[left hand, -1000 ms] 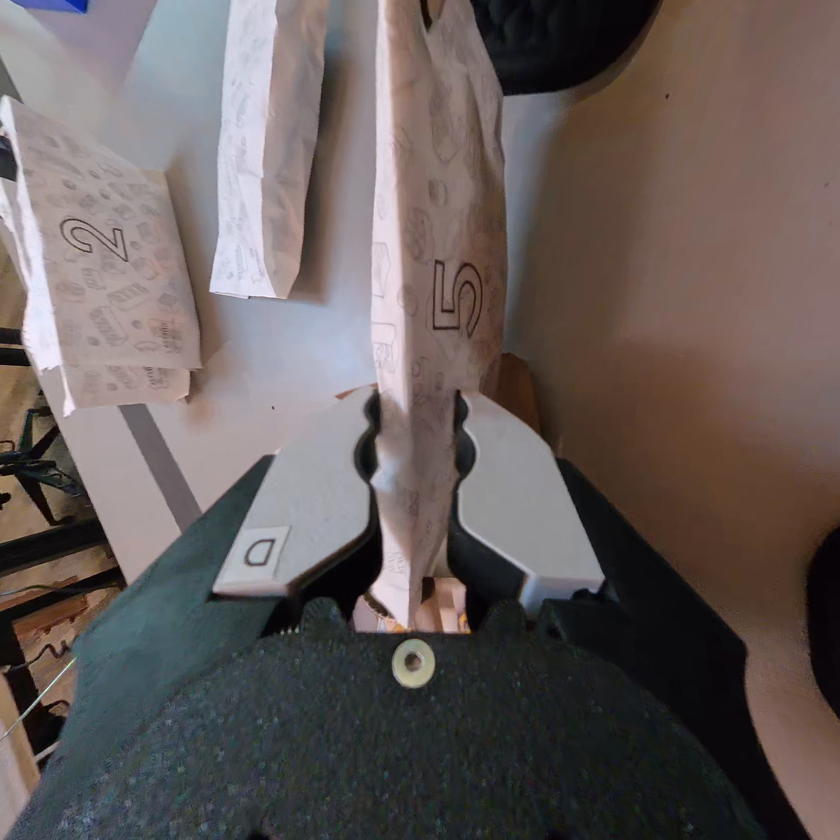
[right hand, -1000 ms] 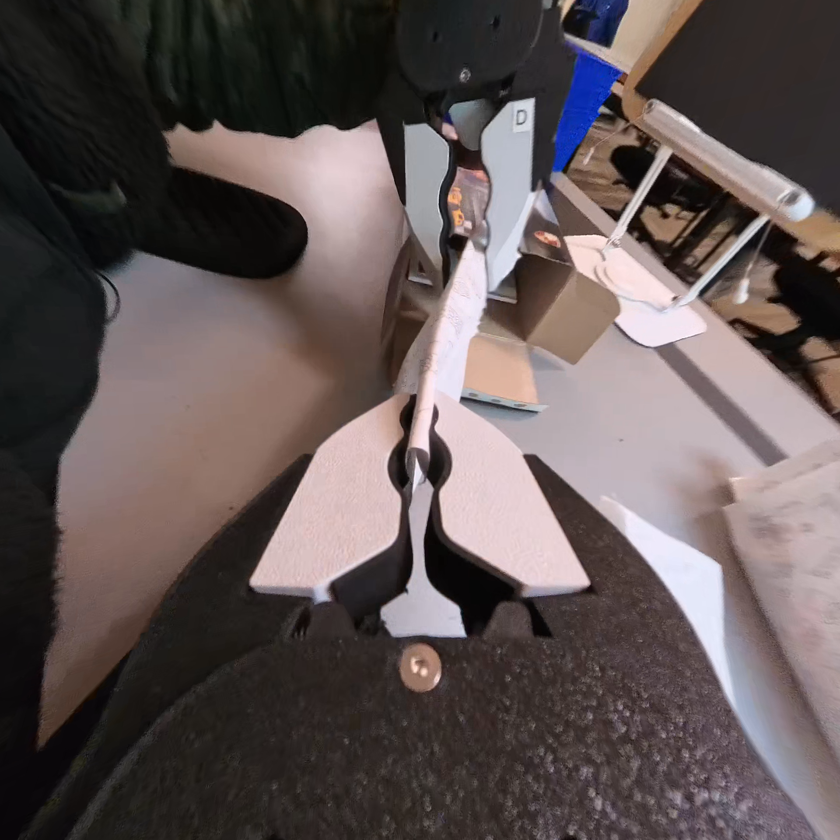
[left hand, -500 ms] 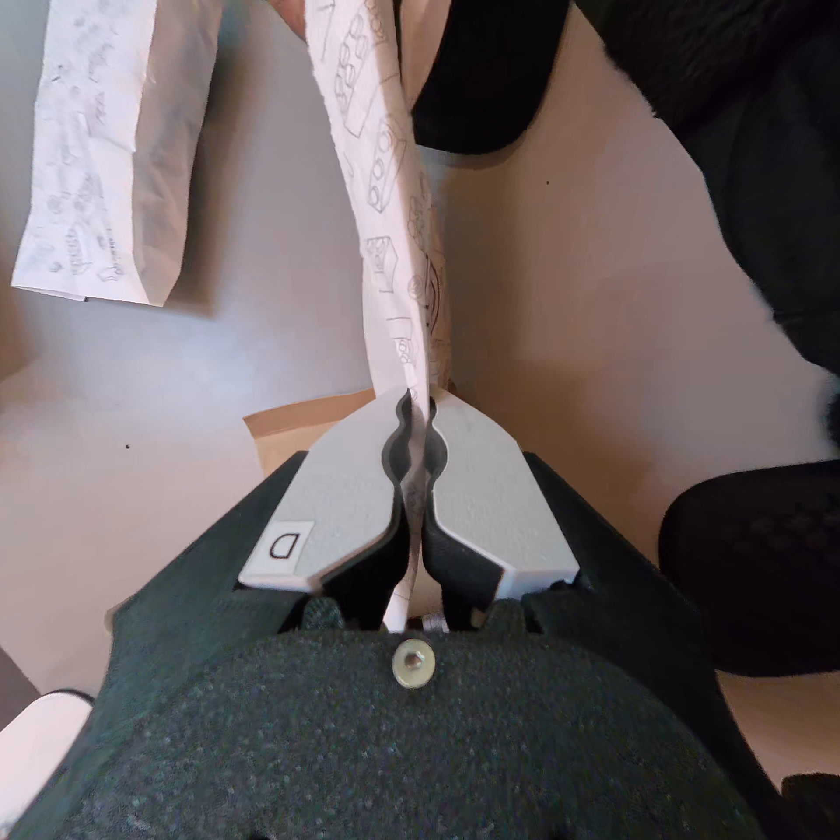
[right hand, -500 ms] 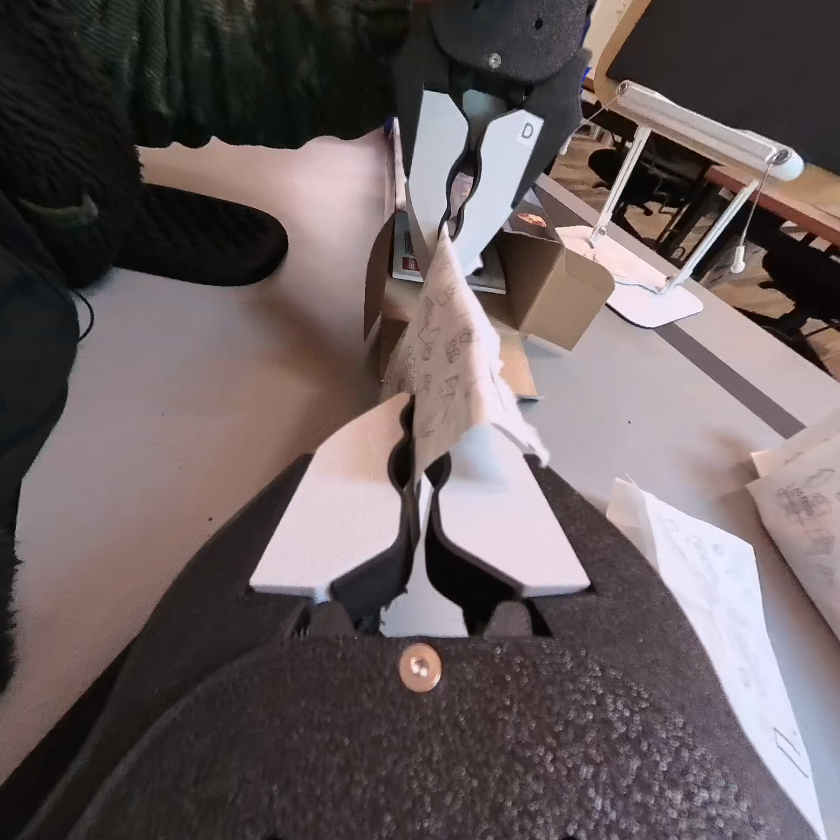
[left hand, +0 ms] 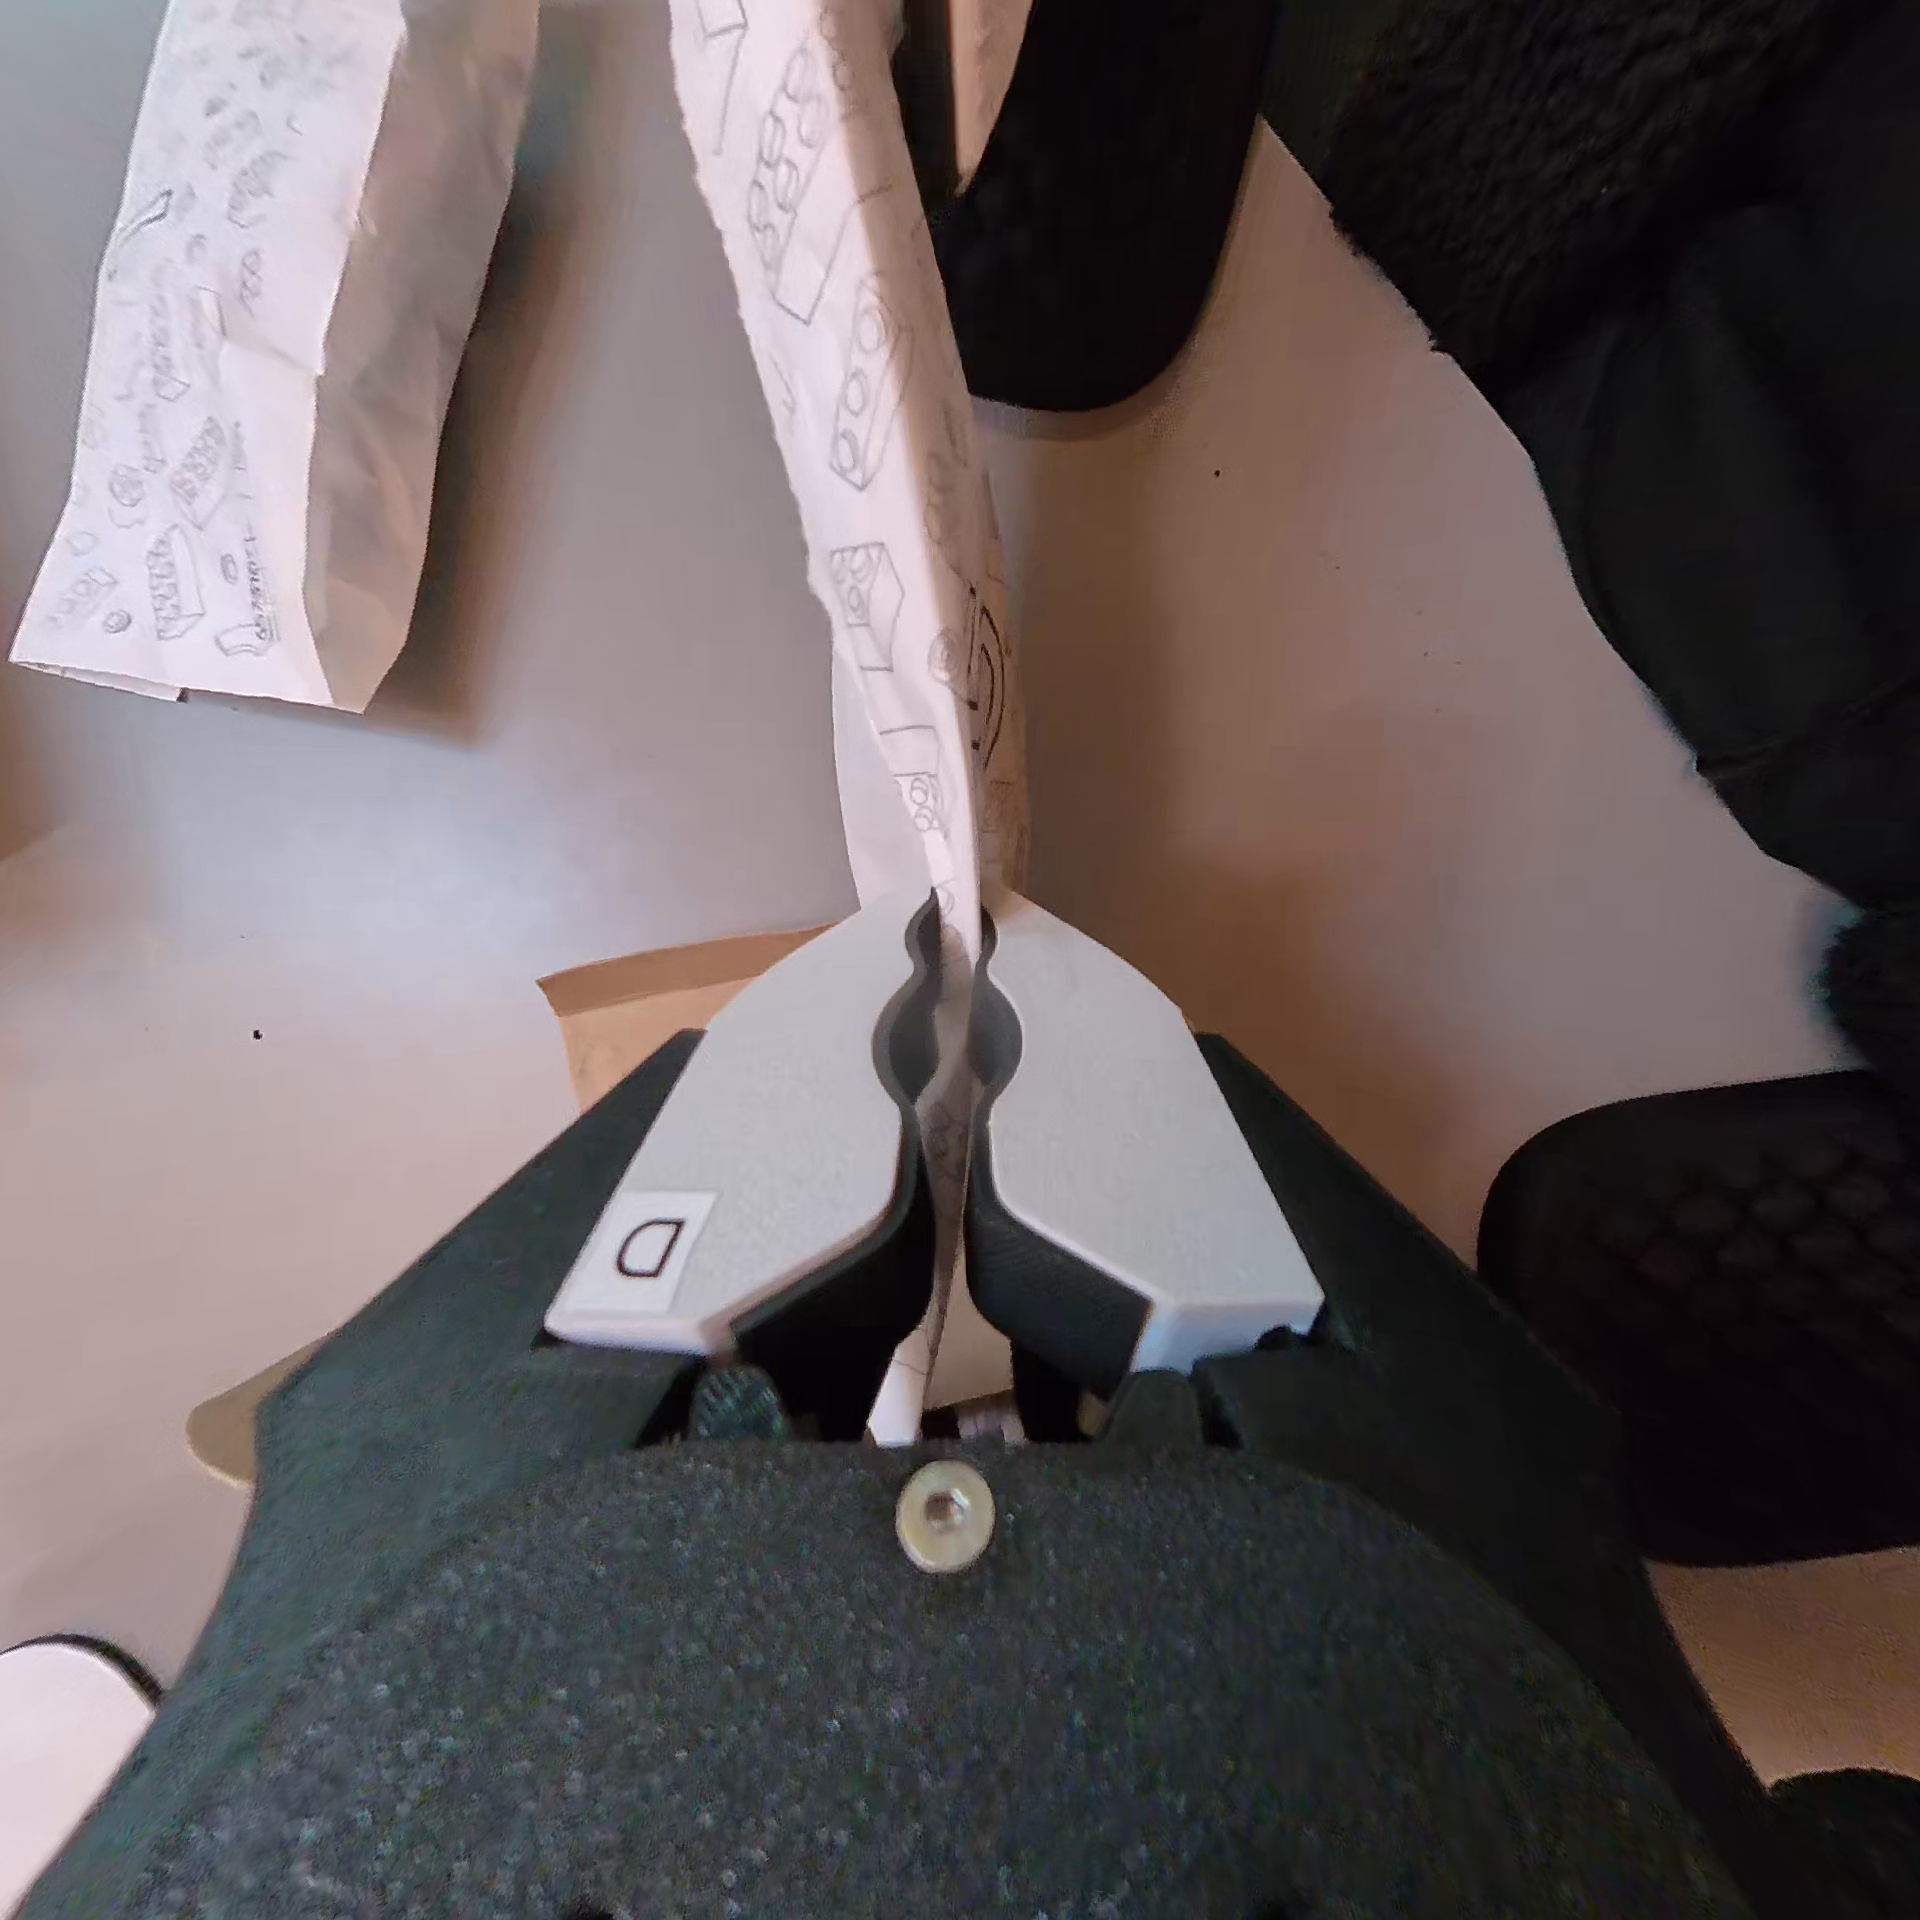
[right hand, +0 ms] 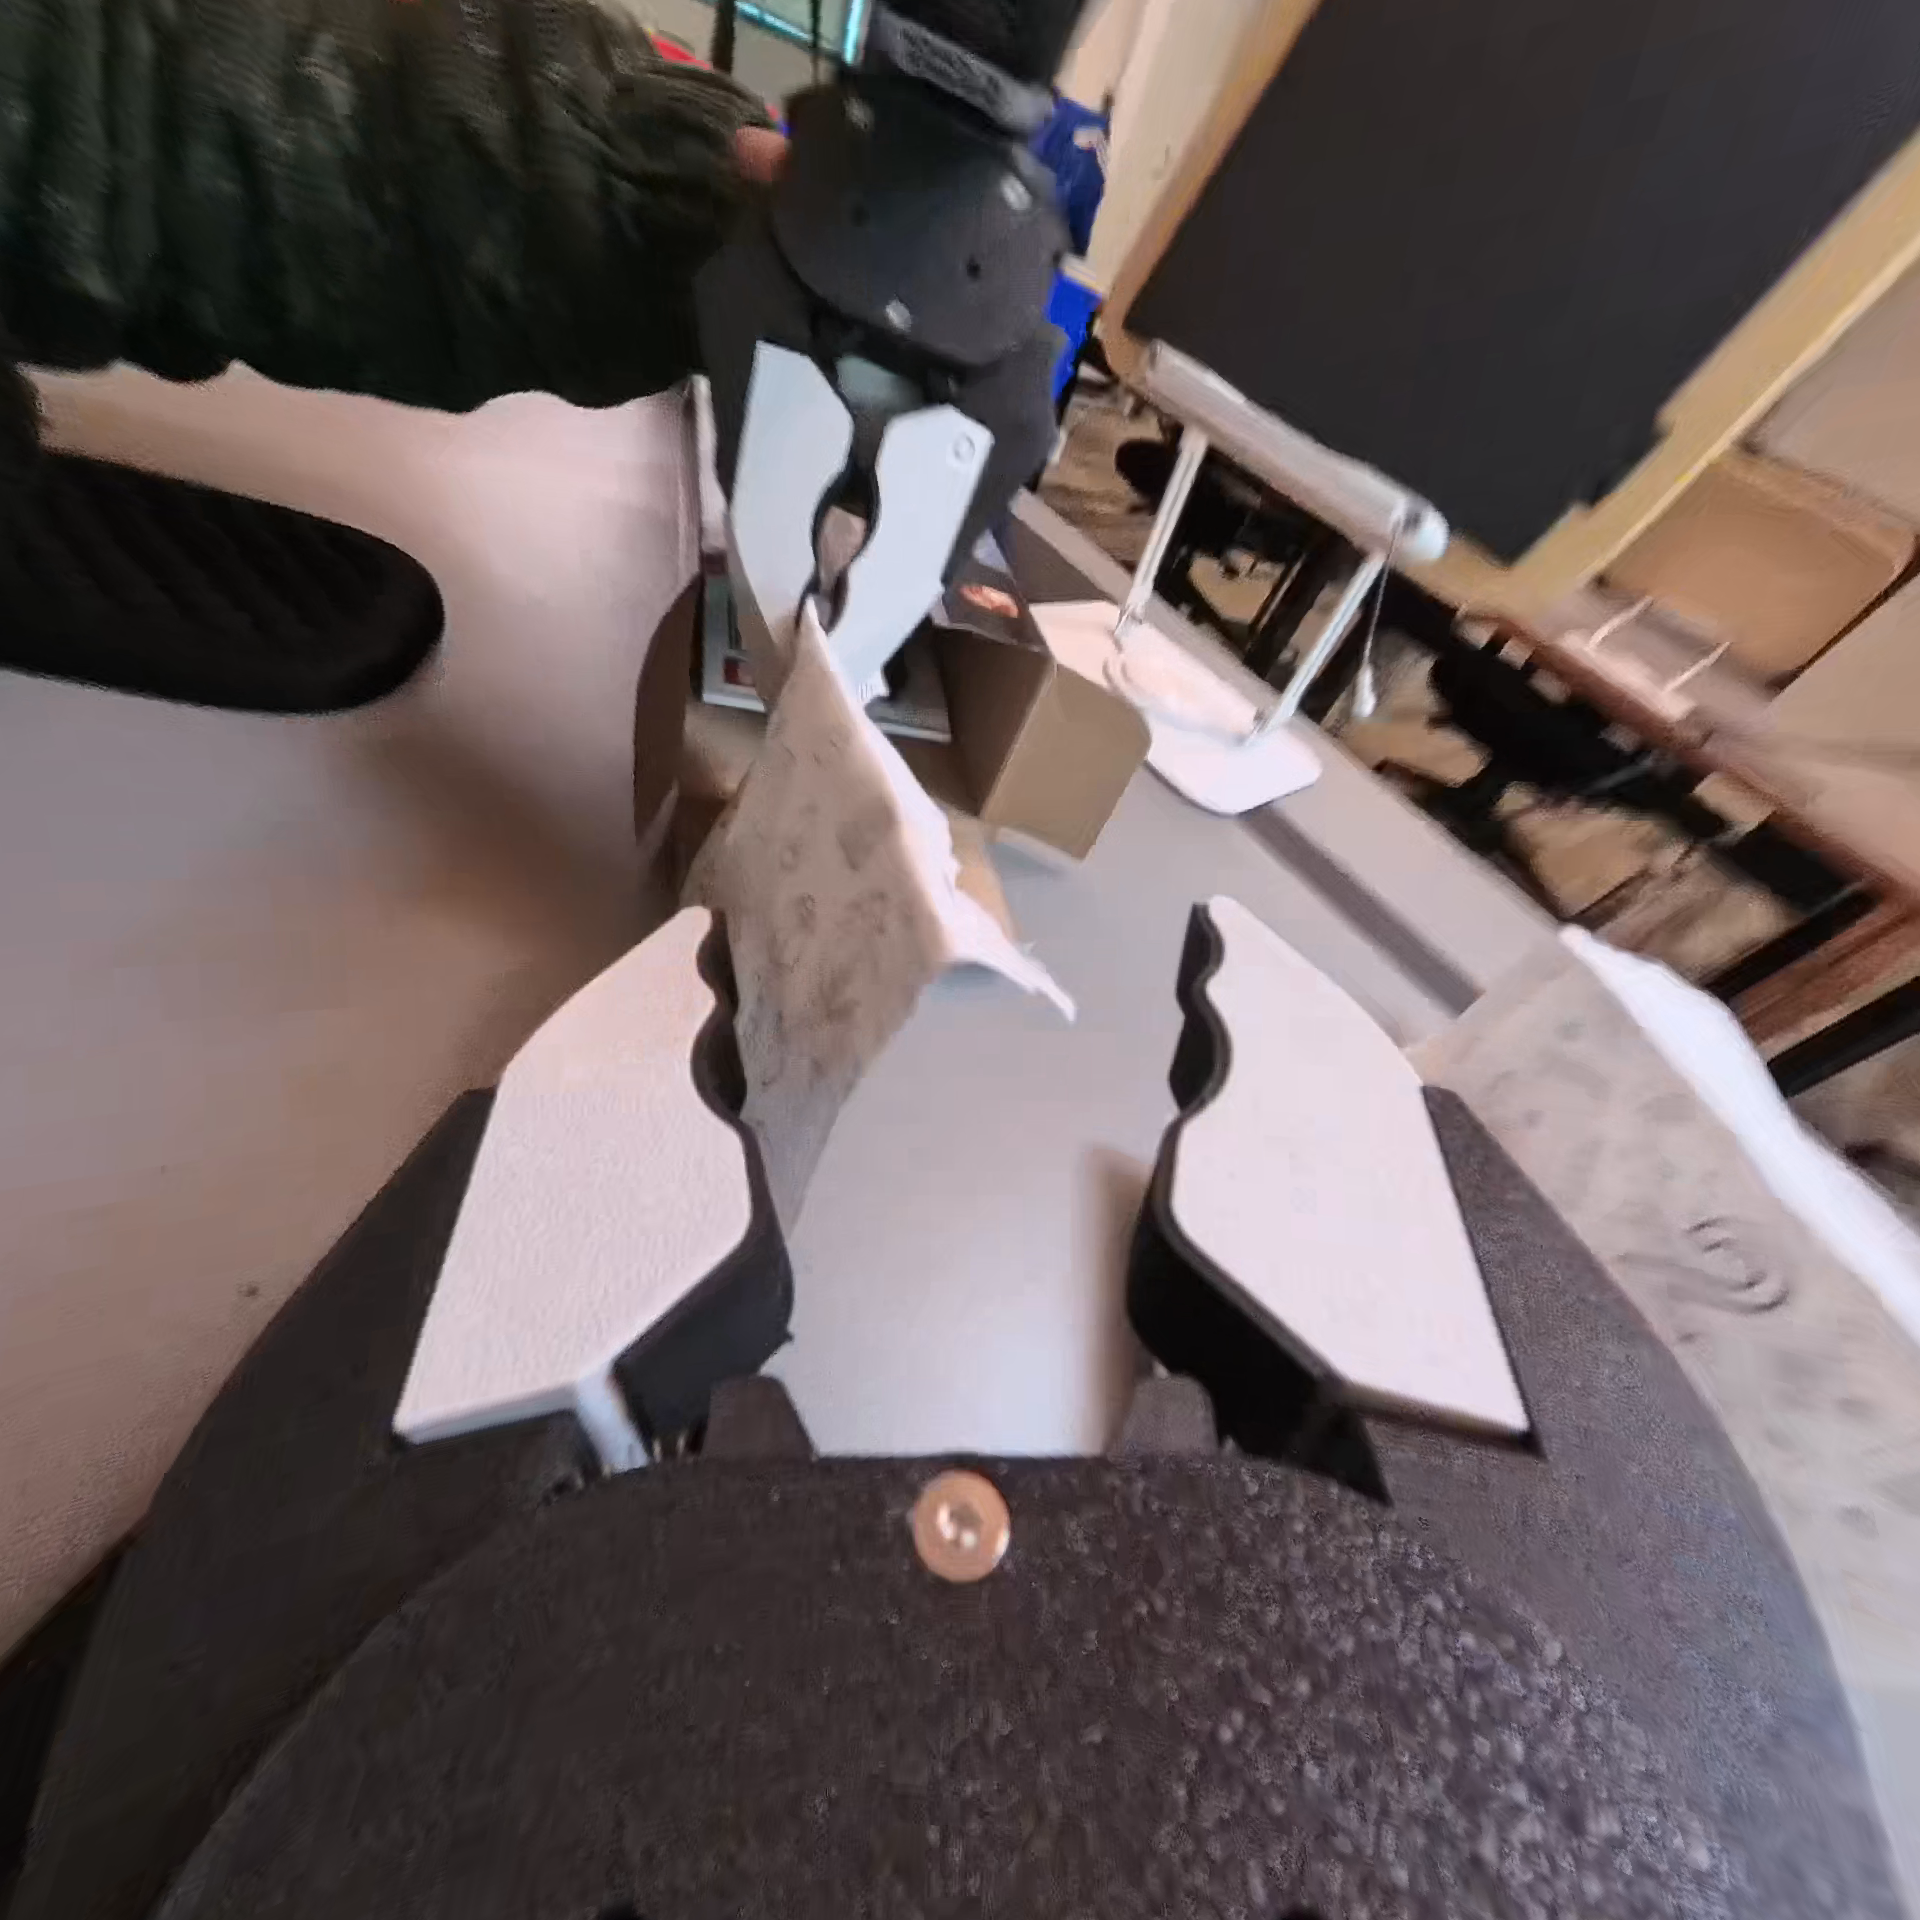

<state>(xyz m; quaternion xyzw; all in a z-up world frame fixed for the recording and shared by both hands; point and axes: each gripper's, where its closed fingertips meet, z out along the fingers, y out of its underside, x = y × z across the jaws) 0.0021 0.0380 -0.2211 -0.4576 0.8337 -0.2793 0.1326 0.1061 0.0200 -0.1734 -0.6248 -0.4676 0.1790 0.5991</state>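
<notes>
Right wrist view shows the right tongs (right hand: 961, 1049) now released from the printed paper bag (right hand: 831, 914), whose torn edge brushes the 9 o'clock finger, while the left tongs (left hand: 951, 956) stay clenched on it.

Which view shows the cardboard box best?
Right wrist view: the cardboard box sits open behind the left gripper and its paper bag. Left wrist view shows only a brown flap behind its fingers.
</notes>
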